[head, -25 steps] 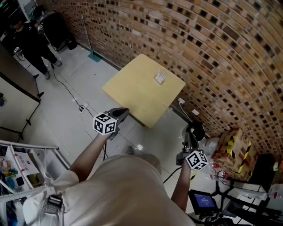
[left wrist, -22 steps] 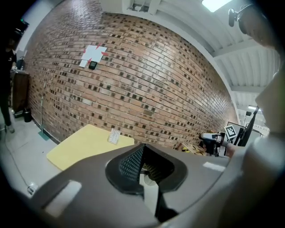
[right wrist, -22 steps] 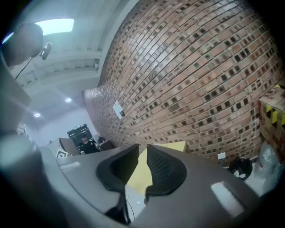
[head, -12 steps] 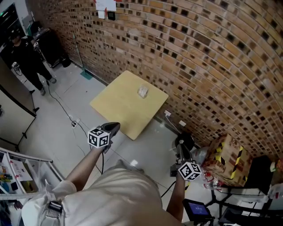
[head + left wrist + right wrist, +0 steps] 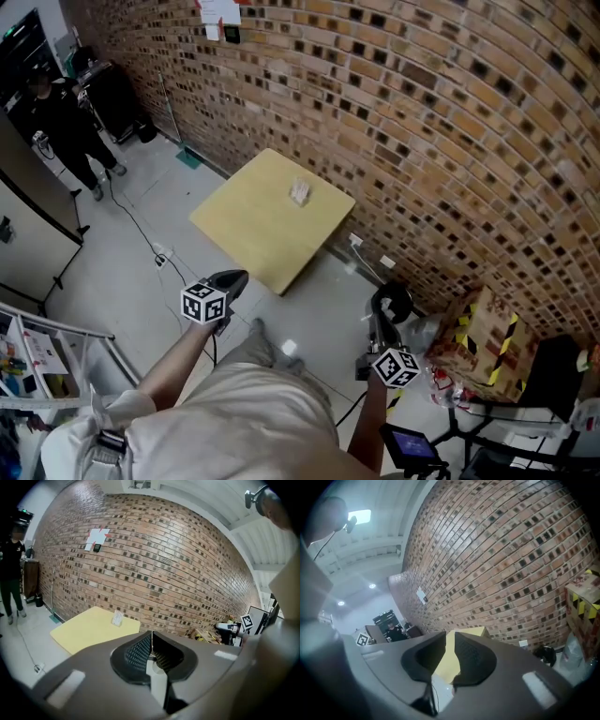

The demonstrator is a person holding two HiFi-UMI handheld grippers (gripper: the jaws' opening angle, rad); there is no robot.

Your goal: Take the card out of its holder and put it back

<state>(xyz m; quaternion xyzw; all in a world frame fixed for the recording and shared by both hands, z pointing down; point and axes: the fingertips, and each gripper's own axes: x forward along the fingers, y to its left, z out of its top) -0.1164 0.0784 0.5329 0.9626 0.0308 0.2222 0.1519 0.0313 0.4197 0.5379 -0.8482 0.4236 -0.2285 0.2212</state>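
Operator stands well back from the yellow table (image 5: 246, 223), both grippers held out over bare floor on the near side of it, neither one over the tabletop yet. The card holder (image 5: 300, 192) sits on the table's far half, near the edge along the brick wall (image 5: 441, 112). It's a small pale upright thing, too small to tell card from holder at this range.

Left gripper (image 5: 151, 634): jaws pressed together, nothing between. Right gripper (image 5: 450, 638): jaws a narrow slit apart, empty; only the table shows through the gap.

Step in hand, by the look of it: approach, w/ no extraction begun.

How to do it well (judgement):
- Close in till the holder is within easy reach, square to the table's near edge, not at a stretch across it.
- One gripper to brace the holder's base. It looks light and prob. tips or slides if the card is tugged alone.
- The left has to open before it can take anything; the right's slit may already suit a thin card.
- Pinch the card's top edge and draw along the slot, no twist.
- For reinsertion, line the card up w/ the slot first, then lower.
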